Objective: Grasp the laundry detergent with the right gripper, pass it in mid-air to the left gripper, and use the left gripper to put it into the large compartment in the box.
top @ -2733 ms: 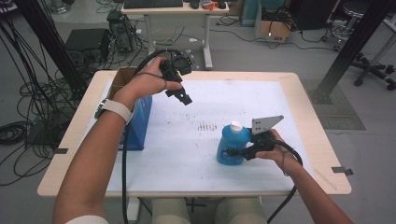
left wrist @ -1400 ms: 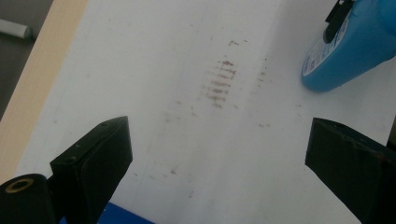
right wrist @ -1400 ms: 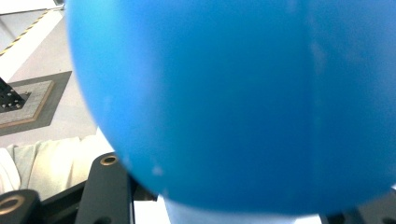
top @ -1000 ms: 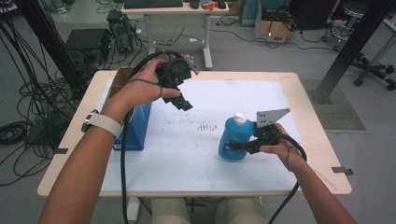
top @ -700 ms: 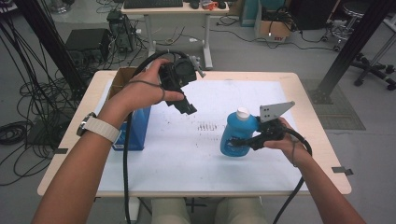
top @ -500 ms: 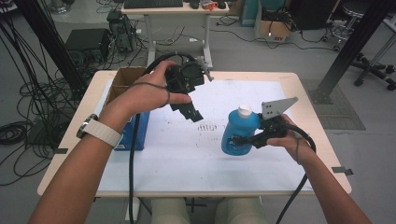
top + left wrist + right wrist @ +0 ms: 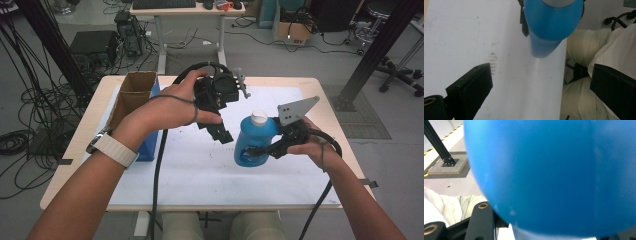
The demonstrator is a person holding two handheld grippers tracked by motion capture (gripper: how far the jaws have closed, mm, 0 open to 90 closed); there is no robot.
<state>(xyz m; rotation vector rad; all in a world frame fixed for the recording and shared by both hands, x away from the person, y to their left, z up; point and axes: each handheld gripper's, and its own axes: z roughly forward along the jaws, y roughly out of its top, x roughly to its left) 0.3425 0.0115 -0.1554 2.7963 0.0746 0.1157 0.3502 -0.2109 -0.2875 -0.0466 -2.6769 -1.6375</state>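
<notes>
Your right hand-held gripper [image 7: 260, 150] is clamped on the blue detergent bottle [image 7: 254, 140] and has lifted it off the desk [image 7: 280, 190] since a few seconds ago, carrying it a bit toward 12 o'clock. Your left hand-held gripper [image 7: 220, 132] has swung in from 10 o'clock, jaws wide apart and empty, just beside the bottle. Looks like a handover or cap grab coming. Bottle's glossy blue plastic with a white cap [image 7: 258, 118], held roughly upright above the desk's middle.
</notes>
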